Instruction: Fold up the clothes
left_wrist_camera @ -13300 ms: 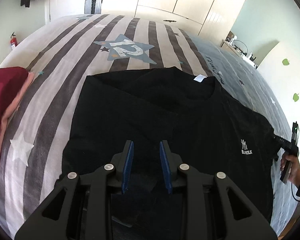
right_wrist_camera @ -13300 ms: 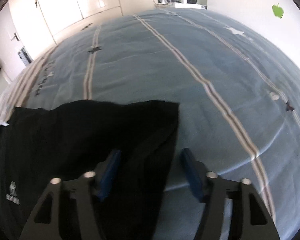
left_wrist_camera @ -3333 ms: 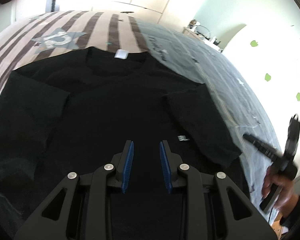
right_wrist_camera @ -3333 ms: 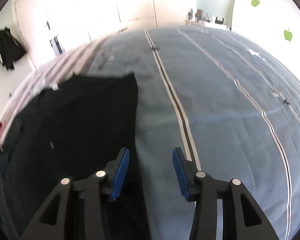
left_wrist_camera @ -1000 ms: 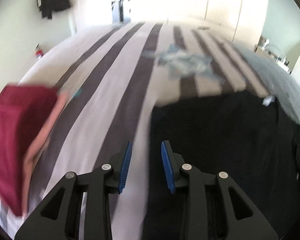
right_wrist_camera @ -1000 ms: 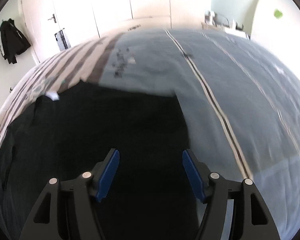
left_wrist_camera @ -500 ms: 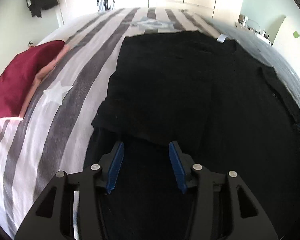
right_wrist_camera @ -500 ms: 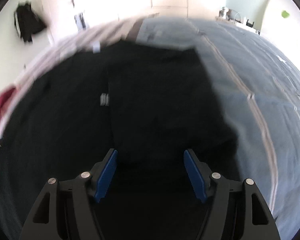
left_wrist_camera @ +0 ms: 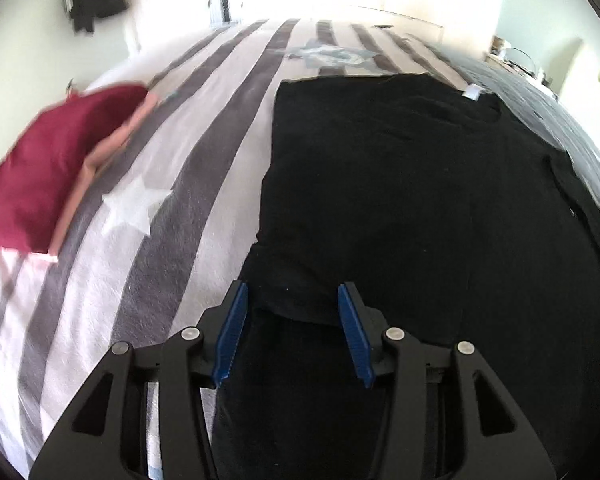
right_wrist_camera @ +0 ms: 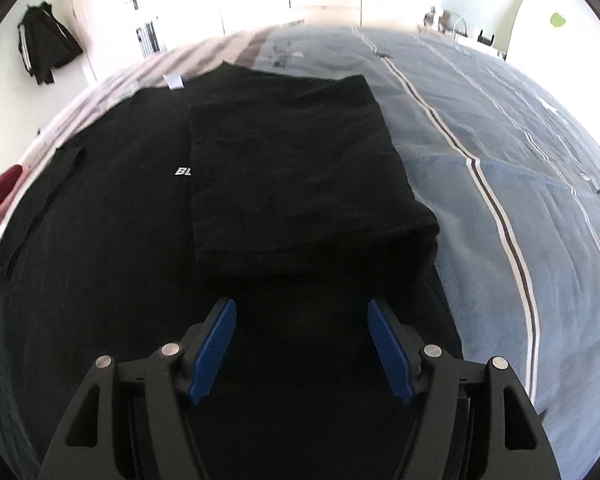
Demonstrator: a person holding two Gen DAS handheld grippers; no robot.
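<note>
Sleeves folded in on black tee (left_wrist_camera: 400,200) atop bed (left_wrist_camera: 220,128); bottom fold left. L claw (left_wrist_camera: 292,320) & R claw (right_wrist_camera: 302,340) both open, empty.

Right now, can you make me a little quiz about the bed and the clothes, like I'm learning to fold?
1. True or false: both side flaps of the black T-shirt are already folded in over its middle.
2. Which lies beside the shirt on the striped bedcover? A) a dark red folded garment B) a yellow towel C) a pair of shoes
3. Fill in: the left hand-held gripper and the right hand-held gripper both hover over the shirt's ____ end, jaws apart.

Key
1. True: each side shows a folded flap.
2. A: the dark red folded garment lies to the left, apart from the shirt.
3. Bottom (hem) end, away from the white neck label.
</note>
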